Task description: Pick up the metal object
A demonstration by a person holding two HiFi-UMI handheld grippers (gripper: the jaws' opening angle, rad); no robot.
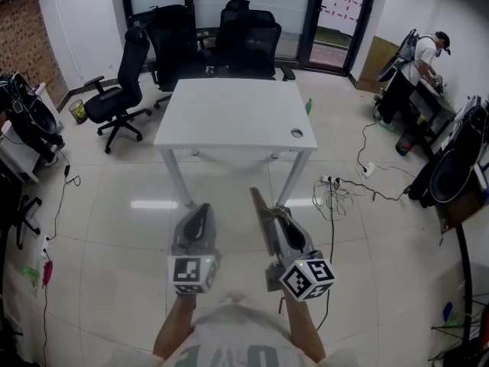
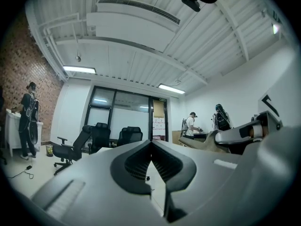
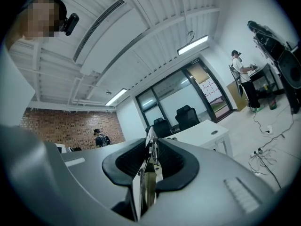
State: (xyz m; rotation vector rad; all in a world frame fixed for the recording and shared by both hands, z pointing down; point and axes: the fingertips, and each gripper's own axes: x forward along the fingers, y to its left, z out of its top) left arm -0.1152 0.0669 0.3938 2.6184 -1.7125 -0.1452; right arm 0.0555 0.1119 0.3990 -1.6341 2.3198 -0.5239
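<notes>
My right gripper is shut on the metal object, a long flat grey strip with a small spring or hinge part at its top. In the right gripper view the strip stands upright, pinched between the black pads, and pokes out above the right gripper. The left gripper is held beside it, shut with nothing in it; in its own view the left gripper has its pads touching. Both are held up over the tiled floor, short of the white table.
Black office chairs stand at the table's left and far side. Cables and a power strip lie on the floor to the right. A person works at a bench at the far right. Equipment racks line both side walls.
</notes>
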